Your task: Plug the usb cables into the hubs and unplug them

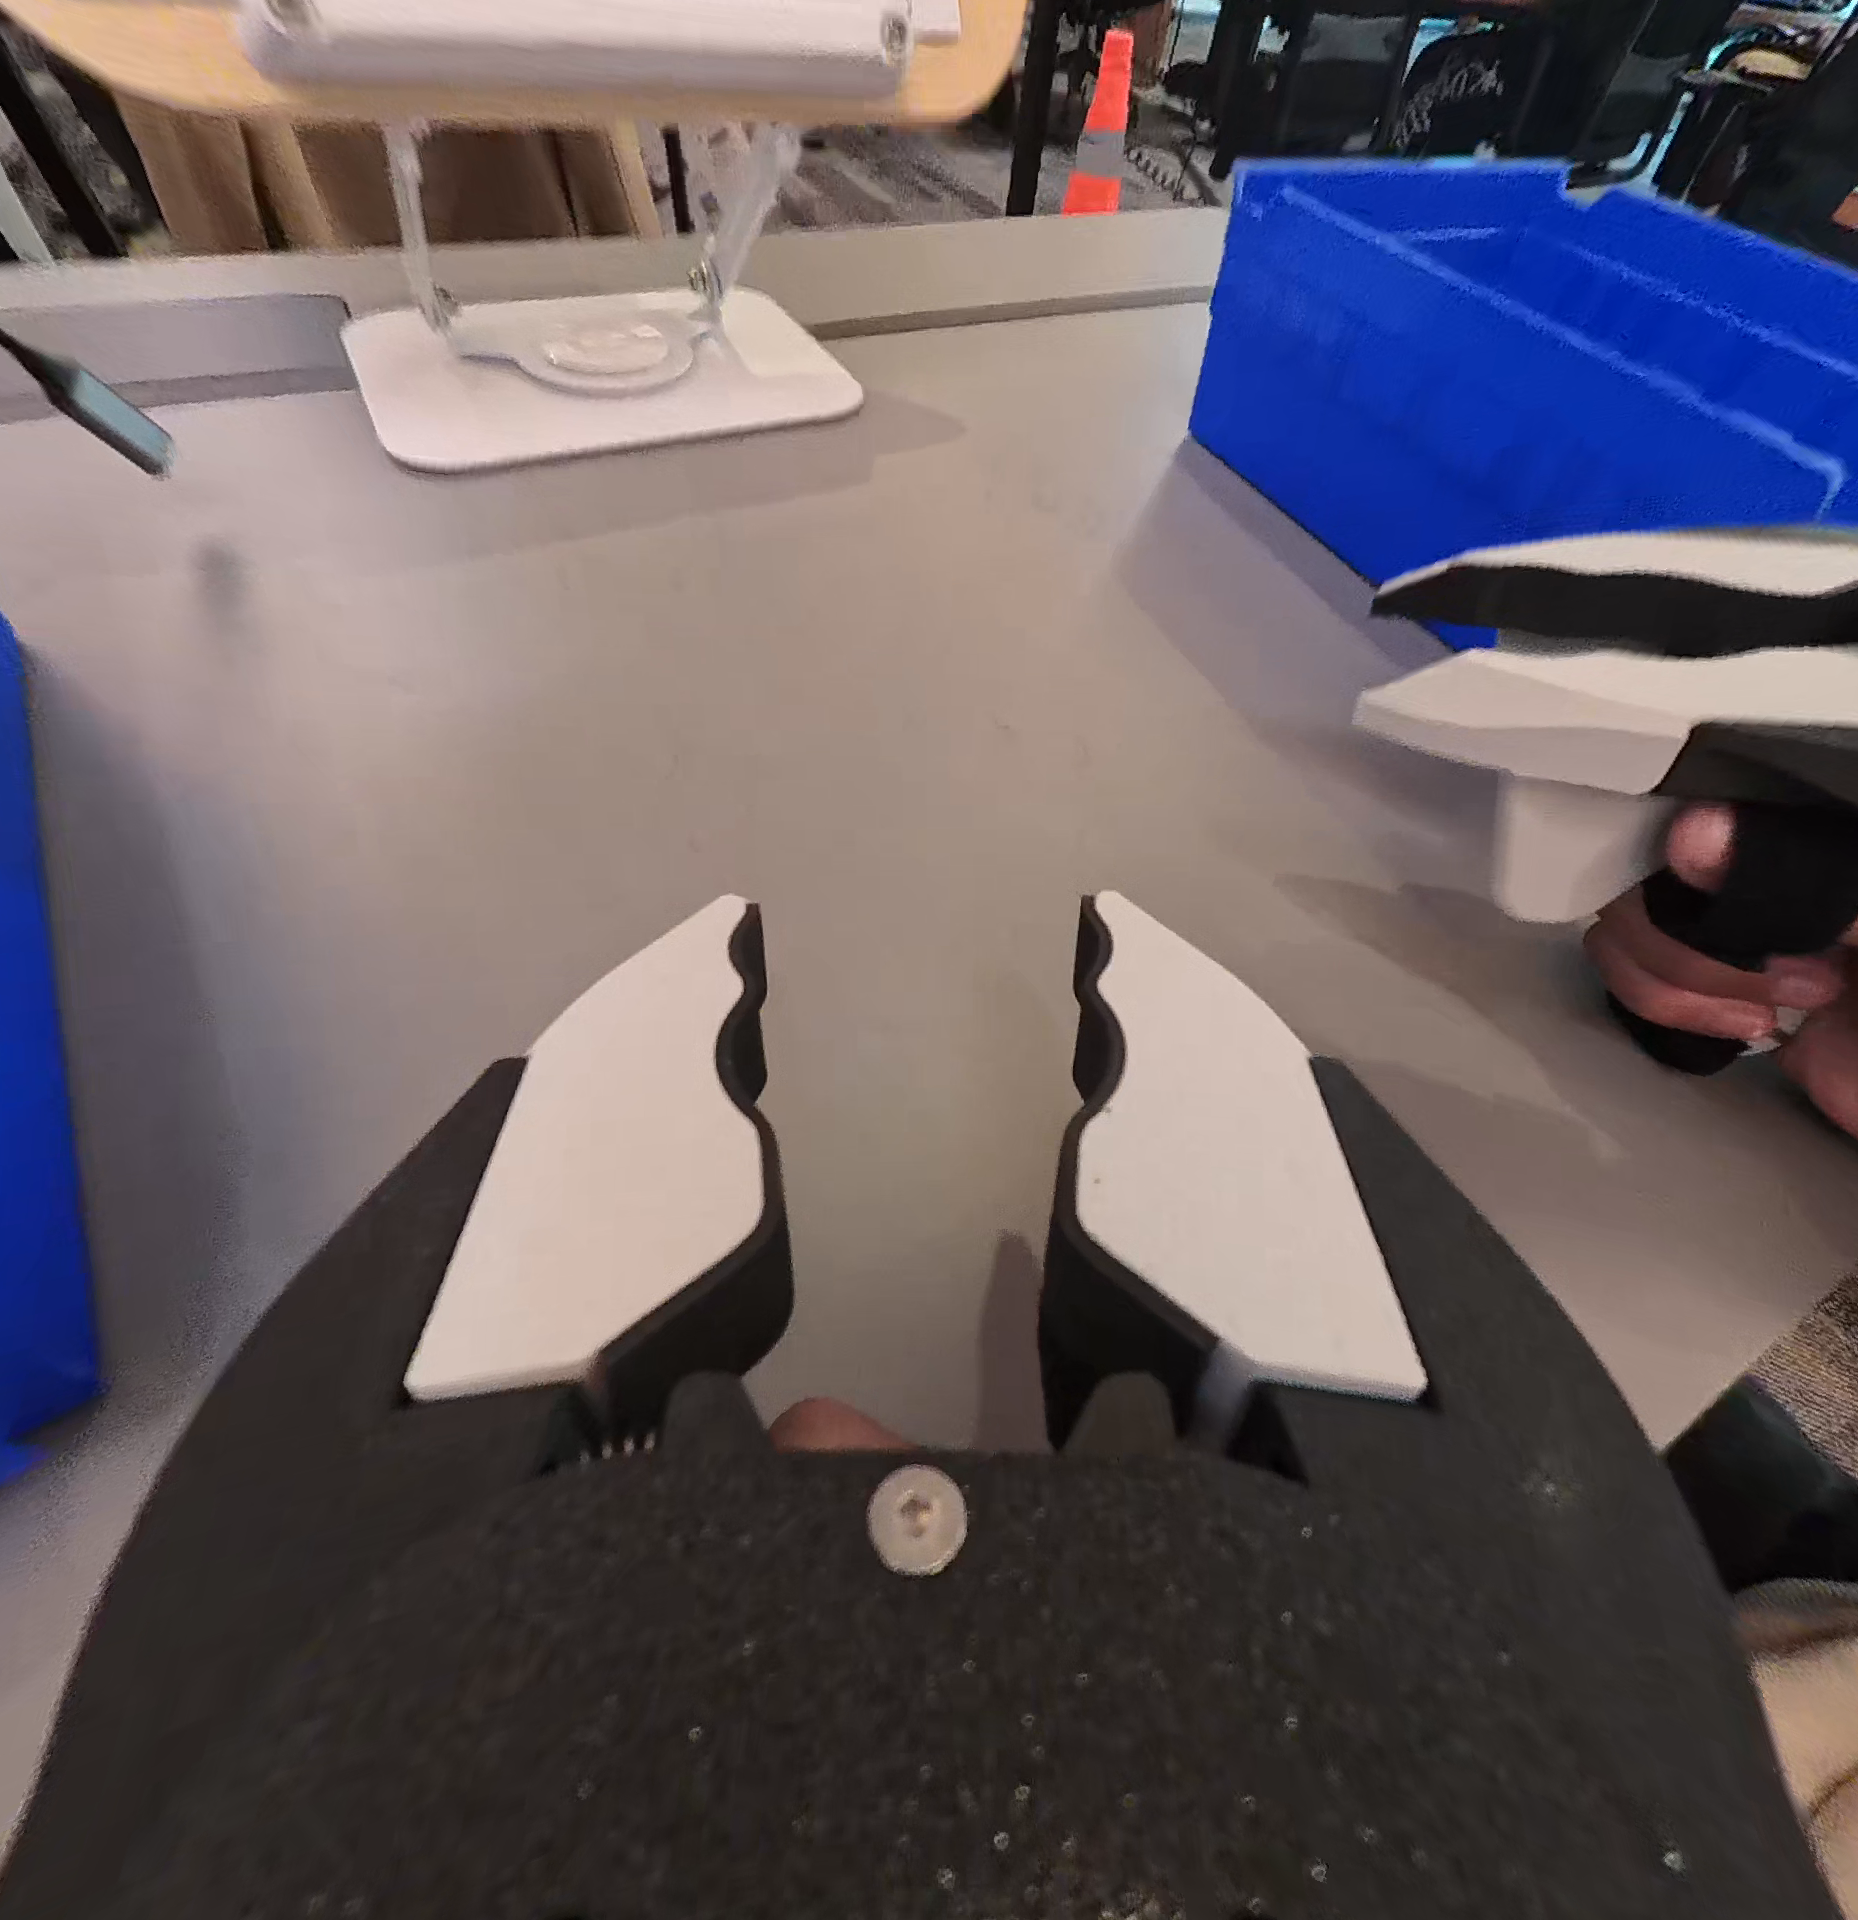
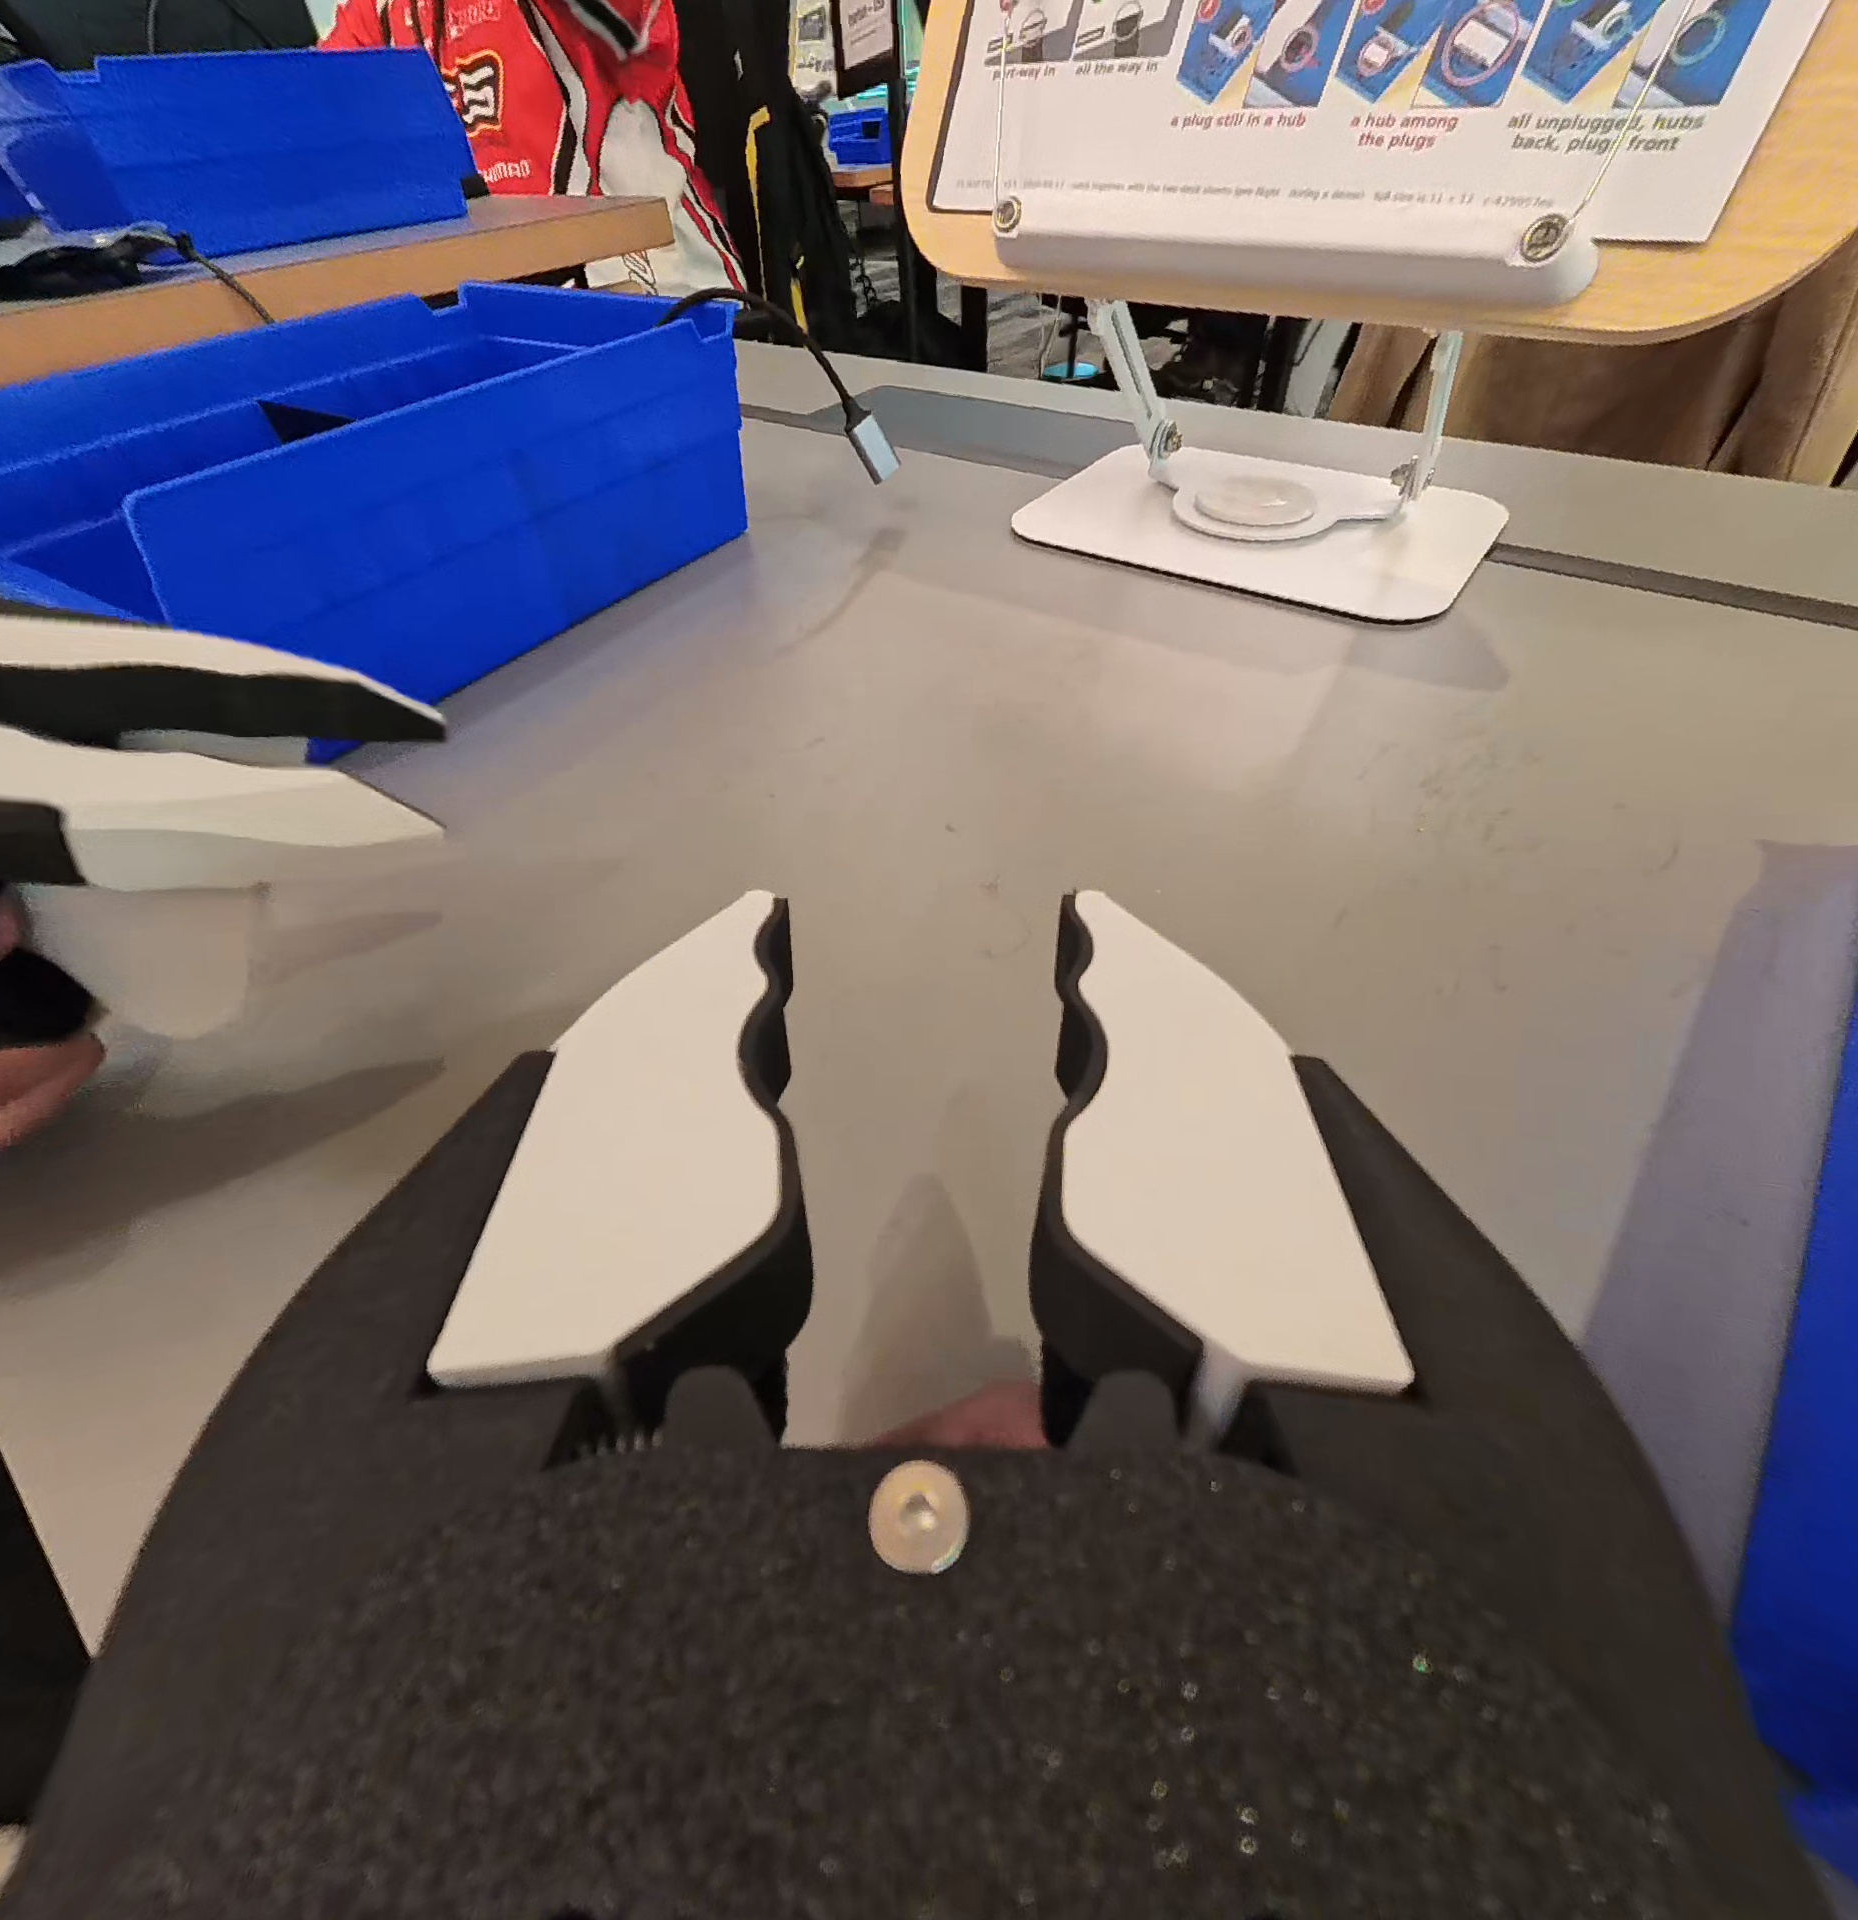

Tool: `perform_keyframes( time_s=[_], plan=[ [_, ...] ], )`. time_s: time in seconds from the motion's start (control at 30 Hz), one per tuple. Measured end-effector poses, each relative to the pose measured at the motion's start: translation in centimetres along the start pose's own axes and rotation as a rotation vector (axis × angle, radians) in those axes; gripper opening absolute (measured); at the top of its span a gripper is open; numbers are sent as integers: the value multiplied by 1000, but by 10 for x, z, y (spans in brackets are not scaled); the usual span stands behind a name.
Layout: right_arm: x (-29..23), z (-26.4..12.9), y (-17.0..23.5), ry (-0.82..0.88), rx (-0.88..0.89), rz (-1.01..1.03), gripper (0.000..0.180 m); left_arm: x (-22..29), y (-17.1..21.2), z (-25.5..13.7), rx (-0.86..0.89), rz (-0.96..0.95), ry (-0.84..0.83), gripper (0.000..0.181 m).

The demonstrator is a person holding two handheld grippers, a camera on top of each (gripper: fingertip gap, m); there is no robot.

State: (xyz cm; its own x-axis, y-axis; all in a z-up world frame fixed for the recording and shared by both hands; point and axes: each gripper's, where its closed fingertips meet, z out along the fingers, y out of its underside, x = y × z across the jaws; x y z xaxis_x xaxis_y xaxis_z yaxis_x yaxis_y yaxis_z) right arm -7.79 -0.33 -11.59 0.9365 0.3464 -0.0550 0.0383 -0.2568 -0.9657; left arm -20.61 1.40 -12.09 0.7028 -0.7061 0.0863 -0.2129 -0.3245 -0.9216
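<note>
Your left gripper (image 1: 920,914) hovers over the bare grey table (image 1: 904,644) with its fingers spread and nothing between them. Your right gripper (image 2: 923,909) is likewise spread and empty, held above the same table. In the left wrist view the right gripper shows at the right edge, turned sideways, with your hand (image 1: 1735,966) on its black handle. One USB plug (image 2: 871,449), silver-grey on a black cable (image 2: 769,322), hangs off the far corner of the blue bin (image 2: 437,540) and sticks out above the table, touching neither gripper; the same plug appears at the far left of the left wrist view (image 1: 114,416). The bin has inner dividers; you cannot tell from here what lies in it, and no hub is visible in either view. A second blue bin (image 1: 1507,353) sits at the right of the table. A white stand (image 2: 1268,530) at the far edge carries a wooden board (image 2: 1735,260) with a printed sheet (image 2: 1320,94). An orange traffic cone (image 1: 1107,125) stands on the floor beyond.
</note>
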Motion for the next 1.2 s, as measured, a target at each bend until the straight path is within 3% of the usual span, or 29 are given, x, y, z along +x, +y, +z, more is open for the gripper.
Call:
perform_keyframes(
  time_s=[0.13,0.23,0.4,0.53,0.7,0.8,0.93,1.03,1.2],
  plan=[
    [1,1,1,-24,-9,38,49,-52,-59,-37,47,94,-103,57],
    [3,0,1,-42,-3,73,48,-122,-90,-50,-70,152,-178,58],
    [5,1,2,-71,-13,126,47,-242,-97,-9,-289,159,-296,57],
    [4,3,4,-83,-34,126,47,-293,-74,40,-462,182,-319,55],
    [2,3,4,-84,-31,107,46,-322,-48,77,-598,164,-336,49],
    [2,3,3,-87,-31,109,45,-323,-32,80,-684,165,-321,19],
    [2,3,3,-92,-26,120,44,-323,-31,75,-730,192,-329,19],
    [2,3,3,-95,-30,124,44,-324,-55,67,-636,199,-348,19],
    [1,3,3,-93,-29,105,43,-313,-138,32,-341,183,-347,19]
  ],
)
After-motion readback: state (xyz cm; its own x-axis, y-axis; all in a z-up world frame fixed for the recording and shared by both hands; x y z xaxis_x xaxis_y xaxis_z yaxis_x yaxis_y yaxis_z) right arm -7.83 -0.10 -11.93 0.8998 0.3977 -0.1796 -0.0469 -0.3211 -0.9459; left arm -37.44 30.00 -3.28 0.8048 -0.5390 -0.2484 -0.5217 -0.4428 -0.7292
